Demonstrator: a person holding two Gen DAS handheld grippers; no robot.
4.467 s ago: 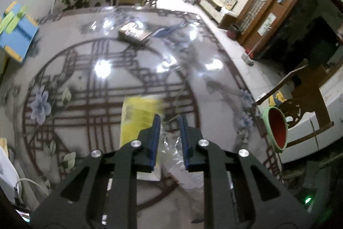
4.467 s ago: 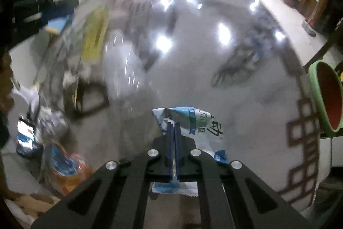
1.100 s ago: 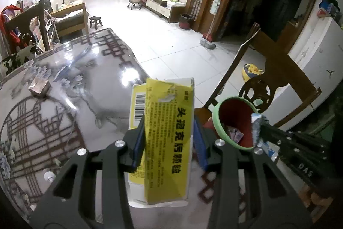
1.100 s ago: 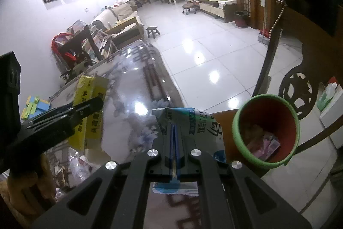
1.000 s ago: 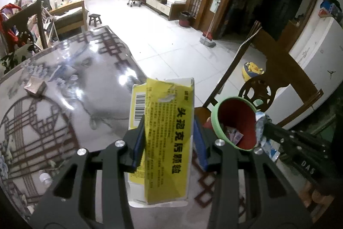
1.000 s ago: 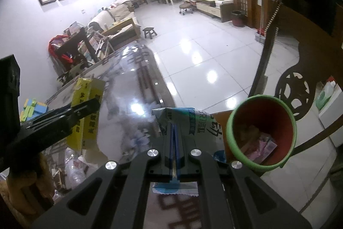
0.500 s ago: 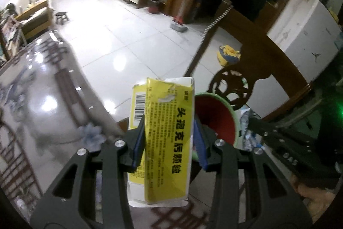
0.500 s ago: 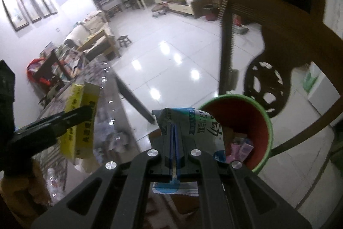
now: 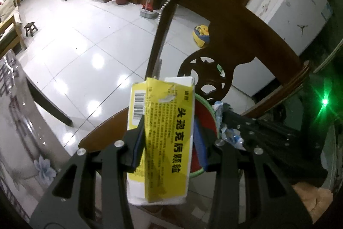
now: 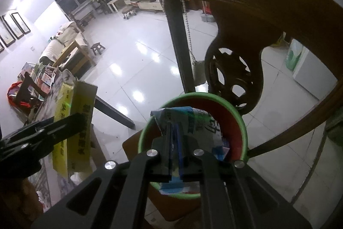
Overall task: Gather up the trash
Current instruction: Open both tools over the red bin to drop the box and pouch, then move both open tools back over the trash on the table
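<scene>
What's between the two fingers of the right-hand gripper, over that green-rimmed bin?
A crumpled blue-and-white wrapper, seen in the right wrist view above the bin; the right gripper is opening.

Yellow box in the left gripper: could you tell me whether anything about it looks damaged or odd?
Yes. The yellow box is creased along its length, its top edge is ragged and torn open, and a small tear shows near the top.

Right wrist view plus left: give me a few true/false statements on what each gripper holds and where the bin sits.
1. The left gripper holds a yellow box. True.
2. The right gripper is empty. False: a blue-and-white wrapper sits between its opening jaws.
3. The wrapper is above the green-rimmed bin. True.
4. The bin stands on the table. False: it sits on a wooden chair.
</scene>
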